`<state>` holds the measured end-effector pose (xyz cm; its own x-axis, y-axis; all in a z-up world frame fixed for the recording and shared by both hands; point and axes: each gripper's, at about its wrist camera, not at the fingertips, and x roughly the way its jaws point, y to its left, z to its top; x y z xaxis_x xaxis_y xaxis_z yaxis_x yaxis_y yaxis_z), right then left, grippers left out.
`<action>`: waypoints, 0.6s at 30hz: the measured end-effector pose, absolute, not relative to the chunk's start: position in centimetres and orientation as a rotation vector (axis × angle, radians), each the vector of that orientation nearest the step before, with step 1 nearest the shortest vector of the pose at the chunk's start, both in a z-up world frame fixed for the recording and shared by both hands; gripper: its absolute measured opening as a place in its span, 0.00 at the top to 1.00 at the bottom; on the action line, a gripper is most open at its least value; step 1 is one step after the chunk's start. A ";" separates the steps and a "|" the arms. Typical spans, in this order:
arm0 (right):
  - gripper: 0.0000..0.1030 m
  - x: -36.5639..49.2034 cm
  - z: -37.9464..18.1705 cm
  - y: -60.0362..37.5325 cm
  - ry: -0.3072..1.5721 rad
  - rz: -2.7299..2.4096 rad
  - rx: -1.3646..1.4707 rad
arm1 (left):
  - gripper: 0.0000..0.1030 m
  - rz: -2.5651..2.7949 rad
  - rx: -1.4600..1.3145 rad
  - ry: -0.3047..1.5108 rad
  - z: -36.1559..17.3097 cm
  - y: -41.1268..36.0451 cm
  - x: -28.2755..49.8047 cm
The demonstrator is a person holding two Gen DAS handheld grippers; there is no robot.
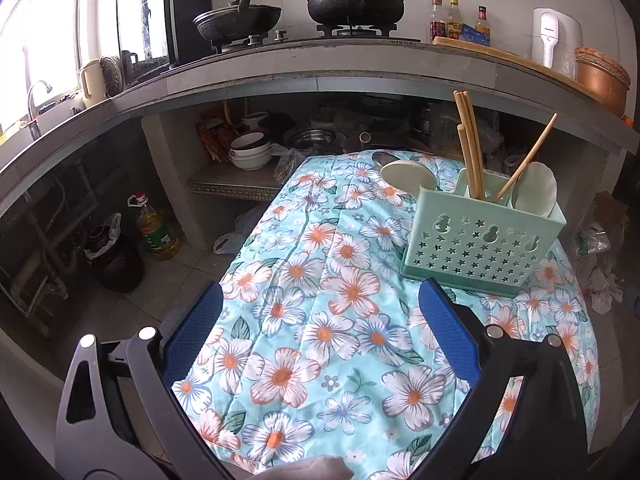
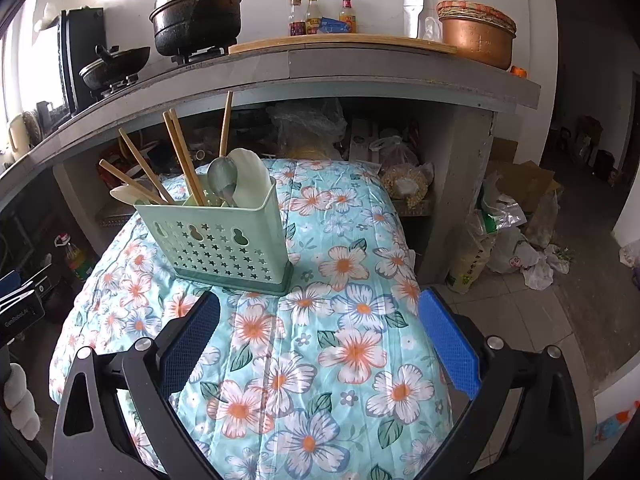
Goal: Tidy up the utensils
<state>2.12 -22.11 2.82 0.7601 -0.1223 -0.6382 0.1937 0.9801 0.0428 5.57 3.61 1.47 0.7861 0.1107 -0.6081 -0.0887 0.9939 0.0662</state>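
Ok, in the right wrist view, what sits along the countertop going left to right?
Wok → big black pot → three sauce bottles → white kettle → copper bowl.

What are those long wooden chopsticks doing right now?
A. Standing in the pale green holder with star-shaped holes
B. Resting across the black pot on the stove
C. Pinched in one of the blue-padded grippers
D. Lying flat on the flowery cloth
A: the chopsticks stand leaning out of the top of the green holder, while both the left gripper and the right gripper are open with nothing between their pads.
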 end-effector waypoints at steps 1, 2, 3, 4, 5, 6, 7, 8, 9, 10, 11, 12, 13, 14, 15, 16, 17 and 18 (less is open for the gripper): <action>0.06 2.1 2.9 -22.1 0.686 -0.172 0.108 | 0.08 0.107 0.036 0.657 1.5 3.6 5.5; 0.06 2.1 2.9 -22.1 0.686 -0.172 0.107 | 0.08 0.106 0.037 0.658 1.5 3.7 5.5; 0.06 2.2 3.0 -22.1 0.686 -0.172 0.107 | 0.08 0.107 0.038 0.658 1.5 3.7 5.4; 0.06 2.2 3.0 -22.1 0.686 -0.172 0.106 | 0.08 0.107 0.039 0.657 1.5 3.7 5.4; 0.06 2.1 3.0 -22.1 0.685 -0.172 0.105 | 0.08 0.106 0.040 0.657 1.6 3.7 5.4; 0.06 2.2 3.0 -22.1 0.685 -0.172 0.105 | 0.08 0.106 0.041 0.655 1.6 3.7 5.3; 0.06 2.2 3.0 -22.1 0.686 -0.171 0.106 | 0.08 0.107 0.040 0.652 1.6 3.8 5.3; 0.06 2.2 3.0 -22.1 0.685 -0.171 0.106 | 0.08 0.107 0.041 0.651 1.6 3.8 5.2; 0.06 2.2 3.0 -22.1 0.685 -0.170 0.105 | 0.08 0.107 0.042 0.651 1.6 3.7 5.3; 0.06 2.2 3.0 -22.0 0.685 -0.170 0.104 | 0.08 0.107 0.042 0.652 1.6 3.8 5.2; 0.06 2.2 3.1 -22.0 0.684 -0.169 0.103 | 0.08 0.106 0.041 0.652 1.6 3.8 5.2; 0.06 2.2 3.1 -21.9 0.684 -0.167 0.102 | 0.08 0.105 0.041 0.654 1.6 3.8 5.2; 0.06 2.2 3.2 -21.9 0.683 -0.166 0.102 | 0.08 0.105 0.041 0.653 1.7 3.8 5.2; 0.06 2.2 3.2 -21.9 0.683 -0.165 0.101 | 0.08 0.103 0.041 0.653 1.7 3.8 5.1; 0.06 2.2 3.2 -21.8 0.683 -0.164 0.100 | 0.08 0.101 0.041 0.653 1.7 3.8 5.2; 0.06 2.2 3.2 -21.8 0.683 -0.164 0.100 | 0.08 0.100 0.042 0.652 1.8 3.8 5.2; 0.06 2.2 3.2 -21.8 0.682 -0.164 0.100 | 0.08 0.099 0.042 0.651 1.8 3.8 5.1; 0.06 2.2 3.2 -21.8 0.682 -0.164 0.100 | 0.08 0.096 0.043 0.651 1.8 3.8 5.2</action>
<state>2.18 -21.80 3.20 0.7644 -0.1176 -0.6339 0.1828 0.9824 0.0382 5.17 3.81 1.77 0.7914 0.1031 -0.6025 -0.0759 0.9946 0.0705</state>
